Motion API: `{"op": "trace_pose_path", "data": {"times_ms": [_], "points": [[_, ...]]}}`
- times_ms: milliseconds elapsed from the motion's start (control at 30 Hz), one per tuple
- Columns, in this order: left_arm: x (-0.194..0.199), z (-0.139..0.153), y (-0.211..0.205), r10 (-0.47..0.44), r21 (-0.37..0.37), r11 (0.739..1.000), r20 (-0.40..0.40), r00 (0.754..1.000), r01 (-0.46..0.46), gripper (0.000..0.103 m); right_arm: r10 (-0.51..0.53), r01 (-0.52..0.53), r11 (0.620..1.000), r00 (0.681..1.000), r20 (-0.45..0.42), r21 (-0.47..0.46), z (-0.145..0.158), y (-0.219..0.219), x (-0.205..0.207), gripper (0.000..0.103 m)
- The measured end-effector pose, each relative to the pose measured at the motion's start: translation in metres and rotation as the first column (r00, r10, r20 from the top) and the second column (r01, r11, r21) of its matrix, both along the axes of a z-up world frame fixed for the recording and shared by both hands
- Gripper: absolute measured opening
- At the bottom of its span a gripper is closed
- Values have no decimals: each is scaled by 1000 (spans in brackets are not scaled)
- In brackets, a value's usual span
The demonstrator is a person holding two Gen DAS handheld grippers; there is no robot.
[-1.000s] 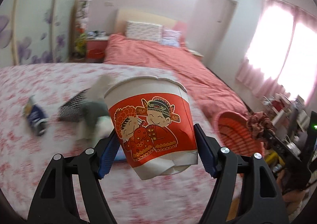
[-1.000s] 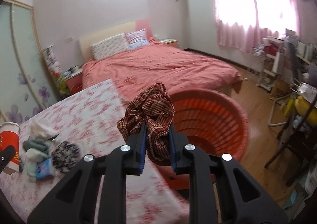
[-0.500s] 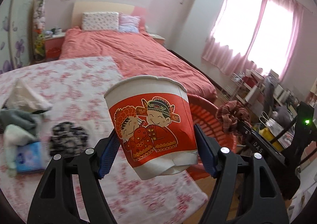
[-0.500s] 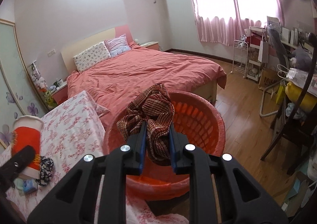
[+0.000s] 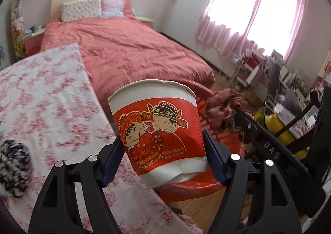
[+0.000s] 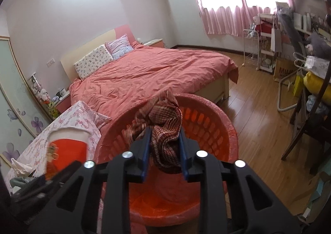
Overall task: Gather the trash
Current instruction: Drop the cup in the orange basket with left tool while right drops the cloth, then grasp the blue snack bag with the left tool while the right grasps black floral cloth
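Note:
My left gripper (image 5: 163, 149) is shut on a white paper cup (image 5: 159, 132) with a red band and a cartoon bridal pair, held upright at the table's edge beside the orange basket (image 5: 192, 188). My right gripper (image 6: 164, 149) is shut on a crumpled brown-red woven cloth (image 6: 165, 128) and holds it over the open orange basket (image 6: 211, 126). The cup (image 6: 66, 149) and left gripper also show at the left of the right wrist view. The cloth (image 5: 225, 109) shows in the left wrist view behind the cup.
A table with a pink floral cloth (image 5: 47, 93) holds a dark patterned scrunchie (image 5: 12, 163) and crumpled items (image 6: 18, 169). A bed with a salmon cover (image 6: 149, 72) lies behind. A cluttered desk and chair (image 6: 310, 93) stand at the right on the wood floor.
Both grippers have moved right toward the basket. The cloth now hangs over the basket's inside and the cup has come to the table's edge next to it.

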State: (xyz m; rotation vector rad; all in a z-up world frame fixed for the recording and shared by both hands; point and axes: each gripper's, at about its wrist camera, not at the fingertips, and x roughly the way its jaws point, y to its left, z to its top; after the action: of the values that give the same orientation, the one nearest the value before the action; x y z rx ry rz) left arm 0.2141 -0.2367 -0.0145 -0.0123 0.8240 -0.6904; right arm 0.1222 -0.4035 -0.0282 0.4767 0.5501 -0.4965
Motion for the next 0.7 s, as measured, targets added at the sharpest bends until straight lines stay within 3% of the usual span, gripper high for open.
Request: {"op": "trace_pose_path", "data": {"times_ms": [133,200,300,533,700], "points": [[5,-11,-8,-2,29,1000,-56,998,3,77,-15,15,1000,1000,-11,11,-4,-5,-1,41],[4,-15,-4,10,34,999,-73,997,-8,80,-28,28,1000,1000,-13,-3,-4,-6,-5,50],[0,-14,6,32,45,999,-81,996,-28,81,-44,43,999,999,-26,-23,-3,-4,-12,52],[-11,0,56,124,78,990,-25,992,-121,82,9,-13,997,998,-54,-79,8,26,-16,54],[-25,13,114,205,94,974,34,978,-207,82,122,-128,987,991,-62,-97,19,70,-8,54]]}}
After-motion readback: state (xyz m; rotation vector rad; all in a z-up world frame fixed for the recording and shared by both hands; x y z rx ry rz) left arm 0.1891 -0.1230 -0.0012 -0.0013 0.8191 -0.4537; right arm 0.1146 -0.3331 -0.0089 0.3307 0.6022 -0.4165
